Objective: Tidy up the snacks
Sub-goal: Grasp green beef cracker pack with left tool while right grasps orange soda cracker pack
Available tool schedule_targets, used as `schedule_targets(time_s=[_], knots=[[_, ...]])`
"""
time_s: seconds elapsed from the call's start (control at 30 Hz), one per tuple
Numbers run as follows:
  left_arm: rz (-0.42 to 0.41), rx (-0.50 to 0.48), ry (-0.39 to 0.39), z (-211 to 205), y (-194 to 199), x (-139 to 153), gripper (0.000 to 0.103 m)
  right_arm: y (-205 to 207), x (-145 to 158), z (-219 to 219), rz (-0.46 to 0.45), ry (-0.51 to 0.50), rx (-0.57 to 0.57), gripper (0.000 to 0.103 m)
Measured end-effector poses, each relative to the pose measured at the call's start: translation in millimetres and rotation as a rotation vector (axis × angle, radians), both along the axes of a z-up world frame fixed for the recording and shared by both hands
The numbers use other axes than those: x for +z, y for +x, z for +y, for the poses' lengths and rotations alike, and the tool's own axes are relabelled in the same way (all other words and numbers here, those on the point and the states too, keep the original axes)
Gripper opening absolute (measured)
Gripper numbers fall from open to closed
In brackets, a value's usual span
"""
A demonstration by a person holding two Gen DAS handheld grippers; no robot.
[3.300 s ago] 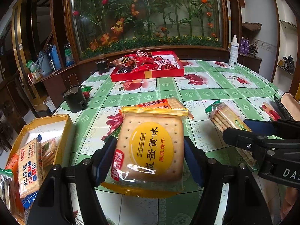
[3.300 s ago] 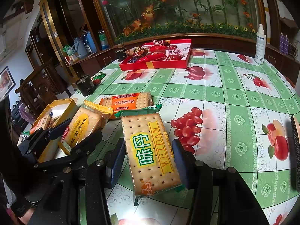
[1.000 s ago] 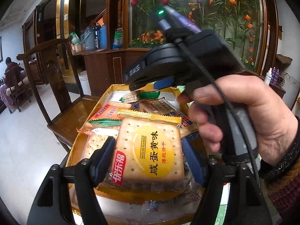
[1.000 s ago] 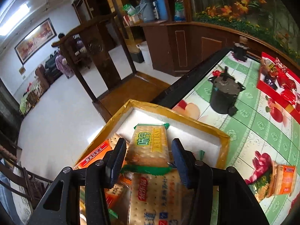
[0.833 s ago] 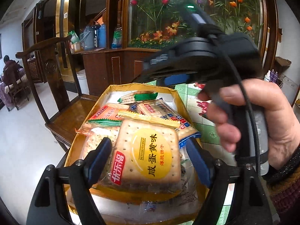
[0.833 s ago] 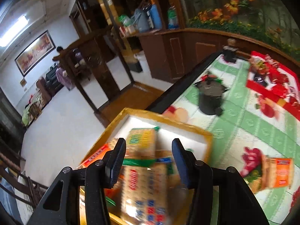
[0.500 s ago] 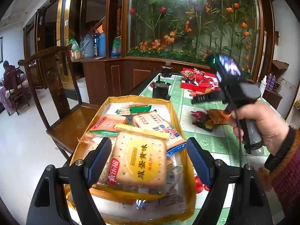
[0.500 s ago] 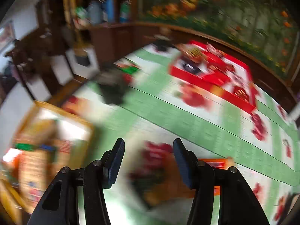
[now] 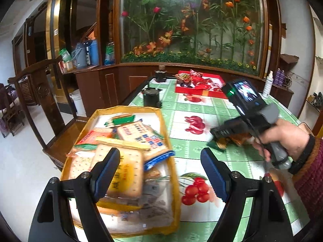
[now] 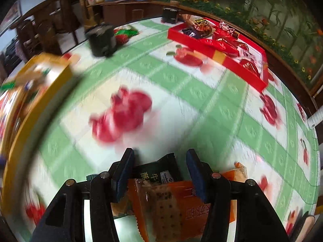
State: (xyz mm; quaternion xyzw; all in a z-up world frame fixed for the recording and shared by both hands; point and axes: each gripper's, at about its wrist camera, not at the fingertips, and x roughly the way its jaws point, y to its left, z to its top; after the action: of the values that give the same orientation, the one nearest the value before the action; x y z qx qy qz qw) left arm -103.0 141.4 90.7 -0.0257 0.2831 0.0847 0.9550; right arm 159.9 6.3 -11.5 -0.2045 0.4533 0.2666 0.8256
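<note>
Left claw (image 9: 159, 173) is spread wide and empty above the yellow box (image 9: 165, 133), cracker packs (image 9: 123, 173) piled inside at the tabletop's (image 9: 232, 161) near-left edge. Right claw (image 10: 159, 173) is released, straddling an orange biscuit pack (image 10: 175, 205) and a dark packet (image 10: 159, 171) on the tabletop. Step looks like fetching the next snack; next move: clench, carry left to the box.

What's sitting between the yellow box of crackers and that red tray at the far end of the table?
In the right wrist view, a black canister stands between the yellow box and the red tray, on the fruit-print tablecloth.
</note>
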Motion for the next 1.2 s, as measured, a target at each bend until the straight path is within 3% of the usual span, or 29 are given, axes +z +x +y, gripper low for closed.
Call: schedule_targets(time_s=[0.2, 0.27, 0.37, 0.5, 0.6, 0.73, 0.8, 0.83, 0.87, 0.93, 1.0, 1.2], knots=[[0.043, -0.135, 0.021, -43.9, 8.2, -1.3, 0.082, -46.4, 4.2, -67.3, -0.021, -0.008, 0.017, 0.057], [0.081, -0.218, 0.0, -64.0, 16.1, -6.7, 0.089, -52.6, 19.8, -104.8, -0.038, 0.133, -0.068, 0.057], [0.178, -0.386, -0.052, -99.3, 34.1, -22.5, 0.09, -52.9, 37.6, -166.4, -0.04, 0.385, -0.249, 0.058], [0.3, -0.486, -0.085, -137.7, 65.3, -47.5, 0.09, -57.0, 47.7, -205.0, -0.053, 0.497, -0.34, 0.057], [0.356, -0.488, -0.056, -155.6, 84.1, -65.3, 0.09, -61.1, 47.9, -226.0, -0.033, 0.57, -0.399, 0.058], [0.389, -0.475, -0.025, -171.6, 111.4, -80.4, 0.09, -59.3, 34.2, -250.4, 0.081, 0.679, -0.5, 0.058], [0.405, -0.465, -0.015, -174.4, 121.7, -85.3, 0.081, -61.3, 29.5, -258.4, 0.116, 0.694, -0.532, 0.06], [0.421, -0.466, -0.012, -176.0, 126.9, -88.6, 0.064, -64.0, 26.5, -262.5, 0.138, 0.705, -0.55, 0.064], [0.401, -0.462, 0.01, -178.5, 129.2, -87.8, 0.06, -67.0, 25.1, -264.8, 0.15, 0.711, -0.551, 0.066], [0.385, -0.455, 0.037, -182.3, 134.5, -88.0, 0.046, -71.5, 22.6, -266.0, 0.16, 0.701, -0.557, 0.072], [0.372, -0.427, 0.023, -176.4, 141.1, -88.0, 0.045, -75.2, 19.3, -264.2, 0.168, 0.686, -0.557, 0.078], [0.317, -0.287, -0.003, -135.0, 153.1, -88.8, 0.045, -72.0, 3.2, -233.7, 0.232, 0.594, -0.511, 0.079]])
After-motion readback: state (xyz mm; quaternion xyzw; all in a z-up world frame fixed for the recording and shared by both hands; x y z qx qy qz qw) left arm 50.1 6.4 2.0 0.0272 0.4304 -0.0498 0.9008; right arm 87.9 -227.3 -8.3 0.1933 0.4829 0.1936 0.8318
